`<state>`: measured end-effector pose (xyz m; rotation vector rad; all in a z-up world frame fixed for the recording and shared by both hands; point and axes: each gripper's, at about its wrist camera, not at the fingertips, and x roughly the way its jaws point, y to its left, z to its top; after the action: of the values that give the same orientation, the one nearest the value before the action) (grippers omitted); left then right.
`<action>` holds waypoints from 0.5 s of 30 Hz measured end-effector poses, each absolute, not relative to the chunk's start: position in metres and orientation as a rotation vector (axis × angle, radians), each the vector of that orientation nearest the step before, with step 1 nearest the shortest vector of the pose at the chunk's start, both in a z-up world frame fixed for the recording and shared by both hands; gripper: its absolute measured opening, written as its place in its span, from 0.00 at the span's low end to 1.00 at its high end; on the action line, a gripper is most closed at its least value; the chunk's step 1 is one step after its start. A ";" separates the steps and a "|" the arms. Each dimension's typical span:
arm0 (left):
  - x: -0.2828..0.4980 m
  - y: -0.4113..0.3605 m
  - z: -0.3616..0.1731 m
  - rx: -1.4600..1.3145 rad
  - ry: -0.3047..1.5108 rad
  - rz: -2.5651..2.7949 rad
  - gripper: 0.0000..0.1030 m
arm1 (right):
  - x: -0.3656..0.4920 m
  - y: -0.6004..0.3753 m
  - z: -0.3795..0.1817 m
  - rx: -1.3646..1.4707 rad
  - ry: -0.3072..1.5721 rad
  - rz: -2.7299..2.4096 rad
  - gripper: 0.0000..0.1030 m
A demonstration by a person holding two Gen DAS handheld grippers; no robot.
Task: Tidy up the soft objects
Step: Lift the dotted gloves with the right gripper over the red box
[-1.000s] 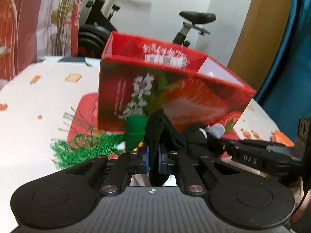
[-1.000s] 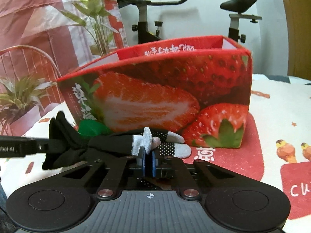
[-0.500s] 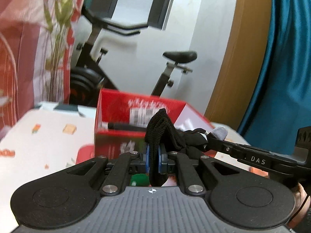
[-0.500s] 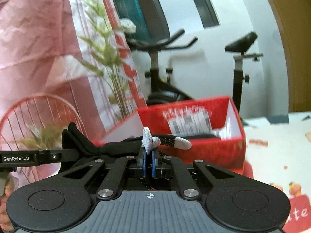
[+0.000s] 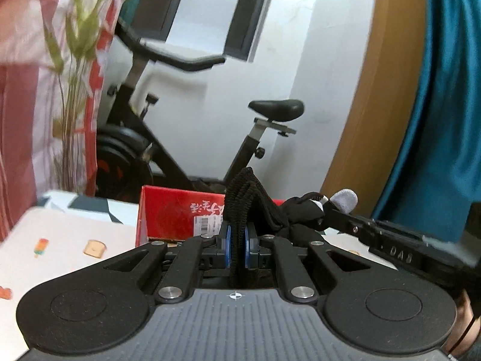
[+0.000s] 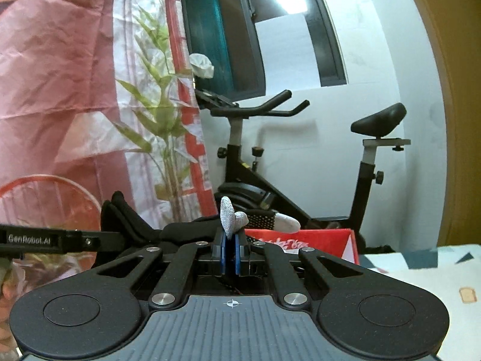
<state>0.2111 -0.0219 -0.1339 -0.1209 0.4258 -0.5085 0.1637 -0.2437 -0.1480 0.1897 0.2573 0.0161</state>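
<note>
A black knit glove w/ grey fingertips [image 5: 288, 210] is held stretched between both tools, above and just in front of the red cardboard box w/ white print [image 5: 177, 213]. Its ribbed cuff is clamped in the left gripper [image 5: 237, 249], blue pads closed on the fabric. A grey fingertip is pinched in the right gripper [image 6: 230, 251], jaws closed tight on it. The box is seen low behind both tools, on a white patterned tablecloth [image 5: 69, 240]. A black exercise bike [image 6: 300, 150] is seen beyond, against a white wall.
</note>
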 end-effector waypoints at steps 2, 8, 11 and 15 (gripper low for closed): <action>0.228 -0.024 -0.136 -0.125 0.452 -0.498 0.09 | 0.178 -0.246 -0.154 0.191 0.280 0.018 0.05; 0.262 -0.034 -0.155 -0.072 0.562 -0.452 0.09 | 0.221 -0.250 -0.196 0.256 0.442 0.011 0.05; 0.272 -0.032 -0.164 -0.046 0.607 -0.436 0.09 | 0.234 -0.251 -0.214 0.298 0.520 0.020 0.05; 0.282 -0.024 -0.172 -0.041 0.655 -0.409 0.12 | 0.245 -0.250 -0.226 0.348 0.587 0.040 0.05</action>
<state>0.2815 -0.0242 -0.1720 -0.0413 0.6548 -0.4091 0.2453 -0.2499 -0.2260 0.3482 0.5867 0.0405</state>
